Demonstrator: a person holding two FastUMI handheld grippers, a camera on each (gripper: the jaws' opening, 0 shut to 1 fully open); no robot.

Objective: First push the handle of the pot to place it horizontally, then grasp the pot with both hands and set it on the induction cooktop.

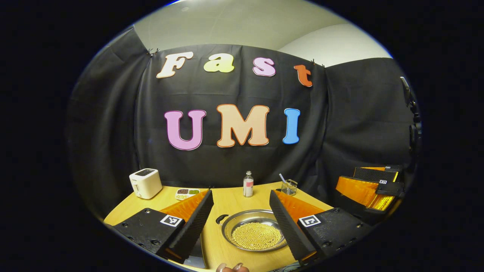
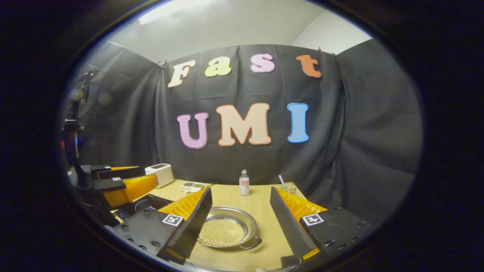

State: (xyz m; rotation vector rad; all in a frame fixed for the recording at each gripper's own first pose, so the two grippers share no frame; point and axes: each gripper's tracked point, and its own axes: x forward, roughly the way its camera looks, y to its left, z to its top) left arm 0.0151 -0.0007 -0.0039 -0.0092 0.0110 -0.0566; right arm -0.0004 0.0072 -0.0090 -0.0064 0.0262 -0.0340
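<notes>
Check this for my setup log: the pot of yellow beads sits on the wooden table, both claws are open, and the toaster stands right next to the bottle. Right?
Not quite. The toaster stands apart from the bottle, off near the table's left corner, with a small sectioned dish between them, as the left gripper view shows. The rest holds: the pot of yellow beads sits on the table, and left claw and right claw are open.

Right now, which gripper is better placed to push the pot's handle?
Probably the right gripper: in the right gripper view the pot shows a handle between its open fingers. In the left gripper view the handle sits beside the left gripper's own finger, so it's close.
</notes>
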